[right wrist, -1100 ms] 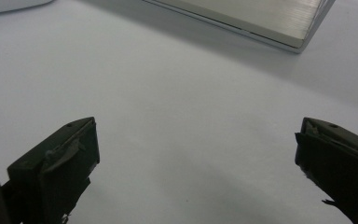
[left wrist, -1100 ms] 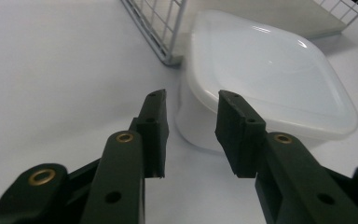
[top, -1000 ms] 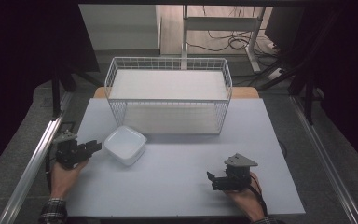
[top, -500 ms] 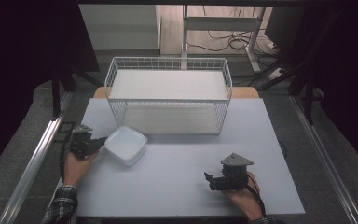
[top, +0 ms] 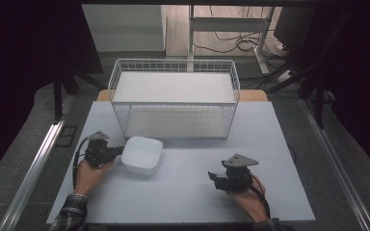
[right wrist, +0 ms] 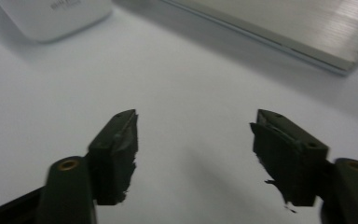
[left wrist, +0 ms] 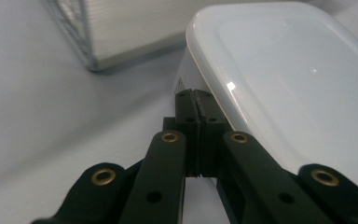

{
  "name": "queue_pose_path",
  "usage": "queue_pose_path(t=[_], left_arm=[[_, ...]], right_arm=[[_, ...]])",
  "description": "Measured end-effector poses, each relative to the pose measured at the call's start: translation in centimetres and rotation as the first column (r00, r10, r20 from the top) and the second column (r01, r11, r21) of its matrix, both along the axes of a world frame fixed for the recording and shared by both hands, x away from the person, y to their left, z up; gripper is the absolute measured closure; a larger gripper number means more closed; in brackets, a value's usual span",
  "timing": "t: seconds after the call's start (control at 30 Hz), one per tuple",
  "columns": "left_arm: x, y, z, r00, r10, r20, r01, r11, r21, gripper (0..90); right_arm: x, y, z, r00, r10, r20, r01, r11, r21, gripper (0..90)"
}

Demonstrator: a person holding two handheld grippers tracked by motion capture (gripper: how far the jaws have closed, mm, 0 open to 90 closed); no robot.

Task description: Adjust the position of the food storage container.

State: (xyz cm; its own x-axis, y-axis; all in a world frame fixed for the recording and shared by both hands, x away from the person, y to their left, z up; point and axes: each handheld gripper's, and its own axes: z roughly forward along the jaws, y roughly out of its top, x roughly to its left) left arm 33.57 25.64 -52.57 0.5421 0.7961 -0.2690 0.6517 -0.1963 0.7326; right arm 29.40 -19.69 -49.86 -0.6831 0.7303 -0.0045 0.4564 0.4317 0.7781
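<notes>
A white square bowl (top: 142, 154) sits on the white table just in front of the wire basket. My left gripper (top: 120, 150) is at the bowl's left side. In the left gripper view its jaws are pressed together, with the gripper (left wrist: 196, 95) tip against the bowl's (left wrist: 284, 70) outer wall under the rim and nothing between the jaws. My right gripper (top: 214, 177) rests near the front right of the table, apart from the bowl. It (right wrist: 193, 126) is open and empty, and the bowl (right wrist: 51, 14) lies far off at that view's top left.
A white wire basket (top: 173, 61) with a pale board as its floor stands at the back middle of the table (top: 270, 144). Its corner (left wrist: 102, 28) is close behind the bowl. Metal rails run along both sides of the table.
My left gripper has moved right and forward until its tip reached the bowl's left side. The right gripper has barely shifted.
</notes>
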Motion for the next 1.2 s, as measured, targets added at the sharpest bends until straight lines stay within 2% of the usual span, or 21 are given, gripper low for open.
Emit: queue_pose_path(t=[0.27, 0.37, 0.43, 0.5, 0.53, 0.57, 0.67, 0.8, 0.93, 1.2], left_arm=[[-0.2, -2.5, 0.1, 0.9987, -0.048, -0.016, 0.048, 0.9987, -0.016, 89.8], [-0.3, -3.6, 0.1, 0.9973, -0.069, -0.025, 0.068, 0.9974, -0.024, 89.8], [-0.4, -4.4, 0.1, 0.996, -0.085, -0.027, 0.085, 0.9962, -0.019, 89.8], [-0.6, -5.1, 0.1, 0.9947, -0.098, -0.031, 0.098, 0.9949, -0.024, 89.8], [-0.7, -5.8, 0.1, 0.9925, -0.117, -0.036, 0.116, 0.9928, -0.03, 89.8], [-0.7, -5.8, 0.1, 0.9925, -0.117, -0.036, 0.116, 0.9928, -0.03, 89.8], [-1.1, -7.1, 0.1, 0.9898, -0.136, -0.041, 0.135, 0.9906, -0.018, 89.9], [-1.6, -8.3, 0.2, 0.9873, -0.154, -0.038, 0.154, 0.988, -0.011, 89.9], [-2.3, -9.3, 0.4, 0.983, -0.181, -0.031, 0.181, 0.9833, 0.012, 90.0], [-4.4, -11.1, 0.6, 0.9737, -0.225, -0.037, 0.226, 0.9738, 0.026, 90.0]], right_arm=[[2.9, 4.0, 0.0, 0.9968, 0.052, -0.061, -0.052, 0.9986, -0.006, 46.0], [4.0, 5.5, 0.0, 0.9937, 0.069, -0.088, -0.067, 0.9974, 0.024, 51.1], [4.5, 6.4, -0.1, 0.9903, 0.088, -0.108, -0.084, 0.9954, 0.046, 55.7], [4.7, 7.1, -0.3, 0.9884, 0.095, -0.118, -0.091, 0.995, 0.043, 62.7], [4.8, 7.4, -0.3, 0.9875, 0.101, -0.121, -0.096, 0.9944, 0.043, 69.9], [4.8, 7.4, -0.3, 0.9875, 0.101, -0.121, -0.096, 0.9944, 0.043, 69.9], [4.6, 7.2, -0.2, 0.9881, 0.09, -0.125, -0.085, 0.9952, 0.049, 80.3], [4.4, 6.3, -0.1, 0.9877, 0.082, -0.133, -0.076, 0.996, 0.047, 88.4], [3.7, 5.5, -0.1, 0.9857, 0.082, -0.147, -0.079, 0.9965, 0.028, 88.9], [2.3, 3.9, 0.2, 0.9837, 0.062, -0.169, -0.061, 0.9981, 0.009, 88.9]])
